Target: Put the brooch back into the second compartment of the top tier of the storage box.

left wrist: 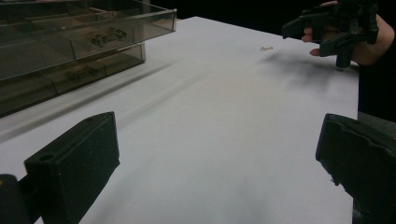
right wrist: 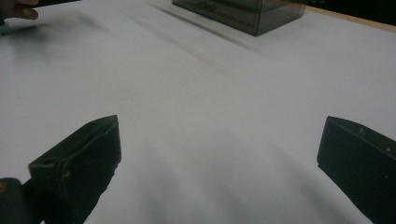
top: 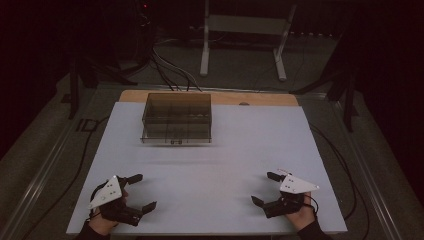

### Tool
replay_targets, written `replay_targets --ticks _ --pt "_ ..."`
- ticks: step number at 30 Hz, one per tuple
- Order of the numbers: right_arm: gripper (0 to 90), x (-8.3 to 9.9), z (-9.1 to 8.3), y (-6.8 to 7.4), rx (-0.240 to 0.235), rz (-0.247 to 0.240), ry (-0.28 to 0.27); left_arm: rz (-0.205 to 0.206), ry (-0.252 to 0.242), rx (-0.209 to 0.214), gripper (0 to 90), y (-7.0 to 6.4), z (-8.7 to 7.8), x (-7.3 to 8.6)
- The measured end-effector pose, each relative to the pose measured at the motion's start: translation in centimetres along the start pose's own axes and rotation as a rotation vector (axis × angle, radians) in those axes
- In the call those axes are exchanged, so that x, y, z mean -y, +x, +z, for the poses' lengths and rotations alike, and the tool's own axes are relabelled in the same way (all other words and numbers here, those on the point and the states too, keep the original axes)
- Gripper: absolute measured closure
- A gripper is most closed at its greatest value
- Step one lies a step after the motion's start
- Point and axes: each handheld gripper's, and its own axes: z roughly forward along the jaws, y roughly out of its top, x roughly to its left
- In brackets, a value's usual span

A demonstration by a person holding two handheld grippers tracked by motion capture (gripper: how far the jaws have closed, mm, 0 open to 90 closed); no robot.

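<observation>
Both grippers open and empty, low over the white table.
Left gripper [top: 141, 191] and right gripper [top: 266, 188]: blocky matte black jaws spread wide, grey three-cornered plates on top, at the near corners. Table [top: 210, 165] smooth, matte. Smoked clear plastic box [top: 177, 118], rectangular, with compartments, stands at the far edge, well apart from both.

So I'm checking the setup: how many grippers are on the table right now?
2. The left gripper sits at the near left corner of the white table, the right gripper at the near right; both open and empty, well short of the smoky organiser box.
</observation>
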Motion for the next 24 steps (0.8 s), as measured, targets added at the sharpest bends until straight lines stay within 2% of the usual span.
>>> replay_targets --ticks 6,14,17,19,22,24 --pt "0.0 0.0 -0.1 0.0 -0.003 -0.005 0.033 -0.002 0.002 0.008 0.6 0.0 0.0 0.0" --pt "0.0 -0.4 -0.4 0.3 -0.028 0.008 0.012 0.003 0.005 0.026 0.6 -0.1 0.1 0.0" --pt "0.0 -0.6 -0.5 0.4 -0.026 0.001 0.001 0.007 0.009 0.030 0.5 -0.2 0.2 -0.1" --pt "0.0 -0.6 -0.4 0.6 -0.016 -0.019 0.020 0.007 0.010 0.033 0.6 -0.3 0.2 -0.1" --pt "0.0 -0.7 -0.2 1.0 -0.049 -0.027 0.043 0.005 0.004 0.033 0.6 -0.3 0.2 -0.1" --pt "0.0 -1.1 -0.2 1.3 -0.067 -0.033 0.039 0.006 0.007 0.034 0.6 -0.3 0.2 -0.1"
